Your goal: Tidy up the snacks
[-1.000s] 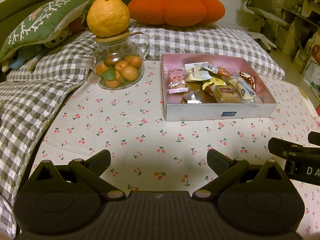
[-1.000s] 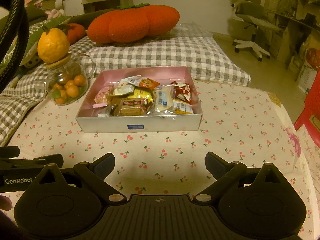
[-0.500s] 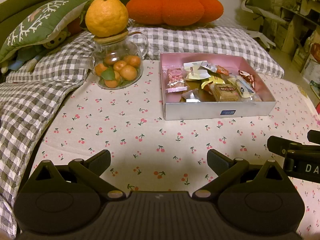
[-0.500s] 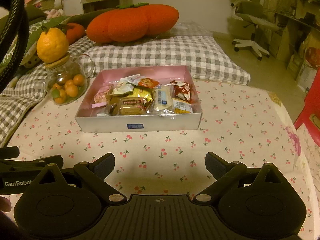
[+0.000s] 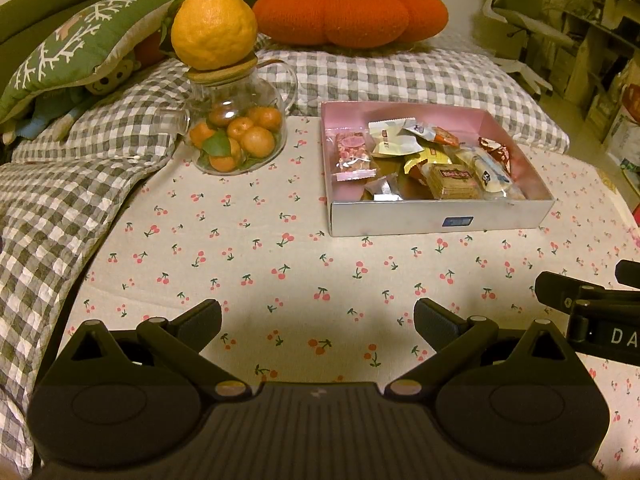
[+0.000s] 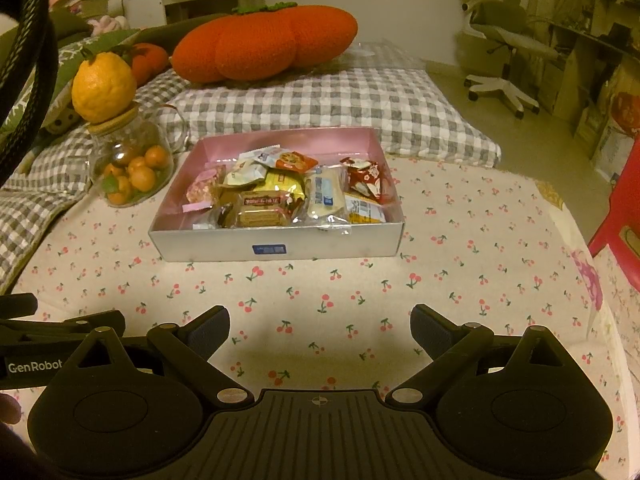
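Both cameras are easing very slightly closer to the box than a second ago, while nothing on the cherry-print table [image 6: 460, 264] is shifting. The left gripper [image 5: 318, 320] is hanging low over the near part of the cloth with its fingers spread wide and nothing between them; the right gripper [image 6: 320, 322] is doing the same beside it, fingers spread and empty. Held back like this, both are keeping a clear line to the box [image 6: 280, 242], which is standing open-topped near the far edge, its long side facing them.

All the snacks [image 6: 280, 188] in view are lying inside that box in a loose, overlapping heap: a pink packet [image 5: 352, 152] against the left wall, a brown wafer pack [image 5: 454, 182] near the front, a red wrapper [image 6: 366, 172] at the right. None are lying out on the cloth. That fits either snacks gathered in already, or a jumble waiting to be sorted. A glass jar of small oranges [image 5: 236, 136], with a large citrus [image 5: 214, 28] balanced on its lid, is standing just left of the box.
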`<action>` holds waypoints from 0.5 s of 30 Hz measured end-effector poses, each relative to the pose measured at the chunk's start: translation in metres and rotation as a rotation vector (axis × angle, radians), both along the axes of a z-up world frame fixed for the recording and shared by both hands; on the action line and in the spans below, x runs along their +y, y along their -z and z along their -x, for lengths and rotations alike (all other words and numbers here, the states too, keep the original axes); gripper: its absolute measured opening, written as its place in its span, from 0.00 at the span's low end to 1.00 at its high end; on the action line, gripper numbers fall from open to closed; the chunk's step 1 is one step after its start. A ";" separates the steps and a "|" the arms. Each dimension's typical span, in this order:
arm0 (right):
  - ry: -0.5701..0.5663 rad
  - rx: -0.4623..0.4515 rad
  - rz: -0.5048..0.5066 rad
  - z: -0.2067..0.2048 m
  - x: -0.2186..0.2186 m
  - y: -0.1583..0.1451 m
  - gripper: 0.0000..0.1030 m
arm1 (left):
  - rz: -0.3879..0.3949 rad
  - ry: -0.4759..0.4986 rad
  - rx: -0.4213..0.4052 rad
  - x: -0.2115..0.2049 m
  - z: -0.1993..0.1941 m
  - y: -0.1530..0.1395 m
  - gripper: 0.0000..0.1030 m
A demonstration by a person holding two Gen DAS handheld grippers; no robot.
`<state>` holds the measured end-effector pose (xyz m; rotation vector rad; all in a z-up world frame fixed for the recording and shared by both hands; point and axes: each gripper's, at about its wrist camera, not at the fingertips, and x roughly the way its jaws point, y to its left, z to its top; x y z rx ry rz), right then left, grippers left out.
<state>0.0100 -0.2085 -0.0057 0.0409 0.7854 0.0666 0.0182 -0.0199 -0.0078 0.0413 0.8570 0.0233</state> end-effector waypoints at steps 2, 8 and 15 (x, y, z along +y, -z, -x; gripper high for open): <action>0.000 0.000 0.000 0.000 0.000 0.000 0.96 | 0.000 0.000 -0.001 0.000 0.000 0.000 1.00; 0.000 0.001 0.001 0.000 0.000 0.000 0.96 | -0.002 0.005 0.000 0.000 0.000 -0.001 1.00; 0.000 0.001 0.001 0.000 0.000 0.000 0.96 | -0.010 0.020 -0.006 -0.003 0.001 -0.001 1.00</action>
